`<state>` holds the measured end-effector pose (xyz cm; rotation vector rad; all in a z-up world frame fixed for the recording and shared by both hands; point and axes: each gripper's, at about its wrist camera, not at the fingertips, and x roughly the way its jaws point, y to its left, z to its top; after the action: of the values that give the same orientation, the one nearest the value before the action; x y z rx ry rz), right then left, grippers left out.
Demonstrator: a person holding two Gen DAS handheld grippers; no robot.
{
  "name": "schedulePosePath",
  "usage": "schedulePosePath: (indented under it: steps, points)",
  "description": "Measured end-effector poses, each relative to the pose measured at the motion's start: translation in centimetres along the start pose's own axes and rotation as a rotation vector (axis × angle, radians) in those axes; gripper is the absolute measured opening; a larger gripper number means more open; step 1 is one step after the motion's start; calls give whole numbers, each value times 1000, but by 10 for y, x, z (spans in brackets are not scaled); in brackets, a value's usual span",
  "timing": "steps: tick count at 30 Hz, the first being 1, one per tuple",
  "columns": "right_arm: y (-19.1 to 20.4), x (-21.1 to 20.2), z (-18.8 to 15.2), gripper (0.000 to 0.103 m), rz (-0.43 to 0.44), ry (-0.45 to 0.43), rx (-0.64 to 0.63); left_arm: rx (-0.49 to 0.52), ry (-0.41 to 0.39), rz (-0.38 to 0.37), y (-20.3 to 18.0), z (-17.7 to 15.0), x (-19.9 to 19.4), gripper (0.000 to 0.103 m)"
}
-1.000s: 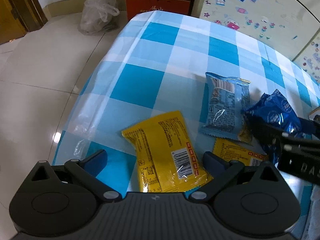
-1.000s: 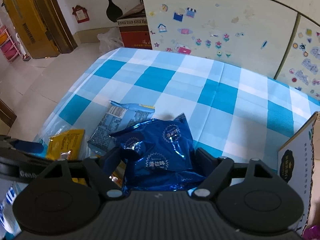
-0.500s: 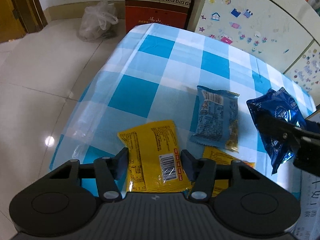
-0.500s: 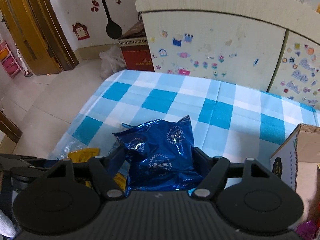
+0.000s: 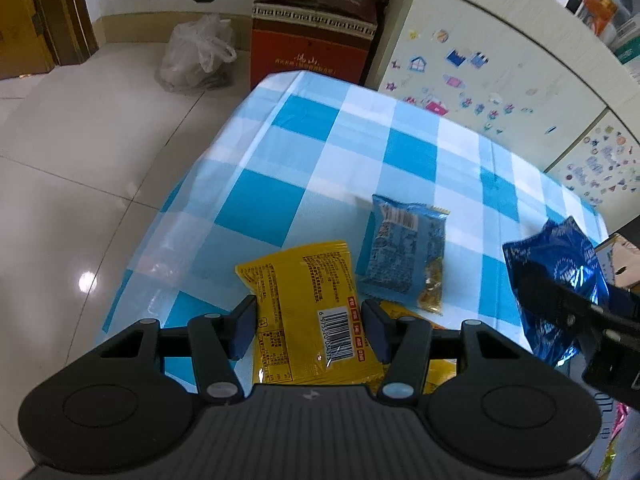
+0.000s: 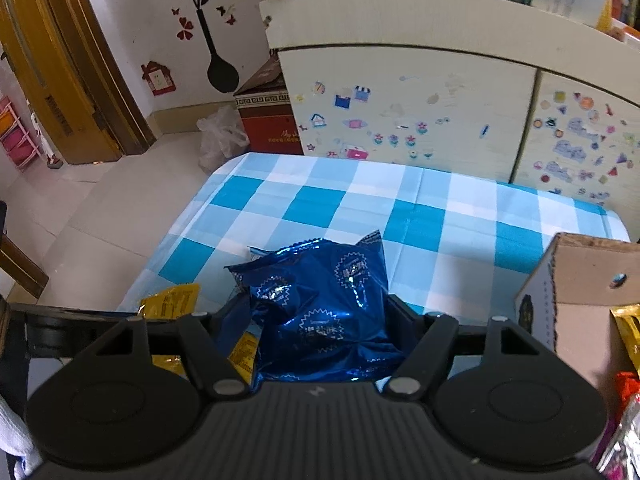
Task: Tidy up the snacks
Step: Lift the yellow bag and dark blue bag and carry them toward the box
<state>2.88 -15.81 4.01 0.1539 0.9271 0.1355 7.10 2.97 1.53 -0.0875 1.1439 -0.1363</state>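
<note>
My left gripper (image 5: 308, 326) is shut on a yellow snack packet (image 5: 308, 300) and holds it above the blue checked table (image 5: 320, 160). A light blue snack packet (image 5: 404, 252) lies flat on the cloth to its right, with a second yellow packet (image 5: 404, 312) partly under it. My right gripper (image 6: 320, 320) is shut on a shiny dark blue foil bag (image 6: 320, 300), lifted off the table; the bag also shows in the left wrist view (image 5: 560, 268). A cardboard box (image 6: 580, 300) stands at the right.
The cardboard box holds other snack packets (image 6: 628, 332) at its right side. A sticker-covered cabinet (image 6: 440, 112) runs along the table's far edge. A red carton (image 5: 312, 40) and a plastic bag (image 5: 196, 56) sit on the tiled floor beyond the table.
My left gripper closed on the yellow packet and lifted it. My right gripper rose with the dark blue bag and moved toward the cardboard box.
</note>
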Motion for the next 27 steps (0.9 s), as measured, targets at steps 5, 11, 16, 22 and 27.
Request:
schedulePosePath:
  steps: [5,11,16,22,27]
  points:
    - [0,-19,-4,73,-6,-25,7,11,-23,-14,-5,-1,-12,61]
    - [-2,-48,-11,73,-13,-66,27,32,-53,-30,-13,-3,-25,61]
    - [-8,-78,-18,73,-22,-112,56,63,-88,-38,-22,-6,-38,61]
    - [-20,-108,-25,73,-39,-156,93,87,-105,-54,-30,-12,-48,61]
    - [-34,-128,-34,73,-66,-178,140,92,-113,-66,-33,-15,-52,61]
